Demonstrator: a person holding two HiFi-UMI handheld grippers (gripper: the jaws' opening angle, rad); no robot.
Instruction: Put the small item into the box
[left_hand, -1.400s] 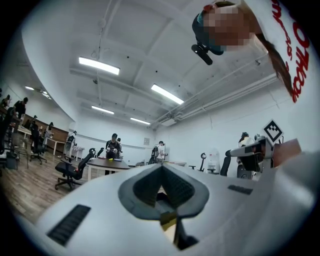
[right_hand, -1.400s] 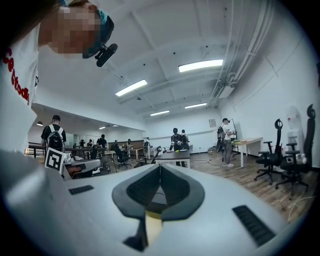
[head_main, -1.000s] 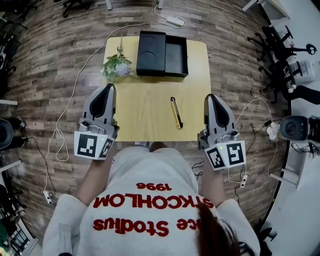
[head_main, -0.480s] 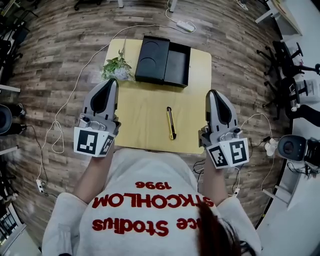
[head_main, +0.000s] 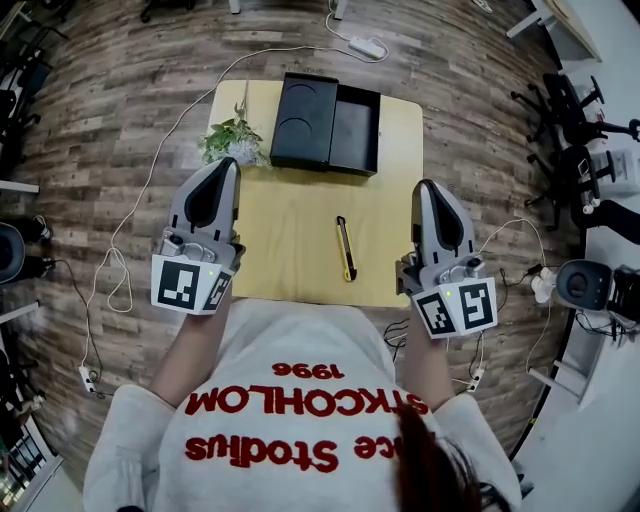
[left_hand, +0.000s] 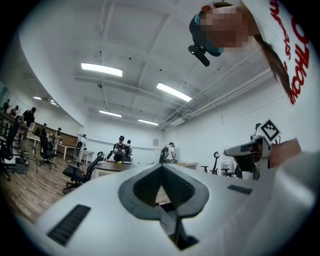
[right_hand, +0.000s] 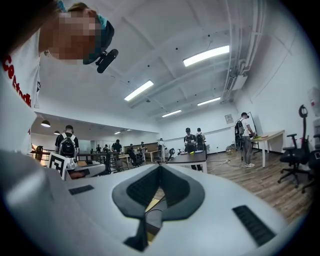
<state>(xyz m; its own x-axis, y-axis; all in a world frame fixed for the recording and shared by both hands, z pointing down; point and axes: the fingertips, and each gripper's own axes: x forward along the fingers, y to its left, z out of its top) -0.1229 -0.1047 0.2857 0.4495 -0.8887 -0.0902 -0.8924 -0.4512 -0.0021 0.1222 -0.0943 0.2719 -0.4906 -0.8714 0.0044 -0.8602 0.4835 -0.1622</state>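
The small item, a slim yellow-and-black utility knife (head_main: 345, 248), is seen lying flat on the yellow tabletop (head_main: 290, 225), a little below the centre of the head view. It is placed lengthwise, almost up and down the frame, and nothing touches it. It lies between the two grippers, somewhat nearer the right one, and well apart from the box.

The black box (head_main: 328, 122) is set at the far edge of the tabletop, in the upper centre of the frame. It is made up of two halves side by side. The left half (head_main: 303, 118) bears a faint round outline. The right half (head_main: 356, 130) is an open tray, of which only the bare dark floor is shown. The knife is outside both halves.

Just beside the box, at the upper left corner of the tabletop, a small bunch of green leaves and pale flowers (head_main: 232, 142) is laid.

The left gripper (head_main: 228, 166) is held over the left edge of the tabletop and the right gripper (head_main: 428, 188) over the right edge, both pointed toward the box. In each gripper view the jaws are pressed together at their tips, with nothing pinched between them.

A wooden floor (head_main: 120, 110) surrounds the tabletop, and a white power strip (head_main: 365, 46) lies at the top of the frame.
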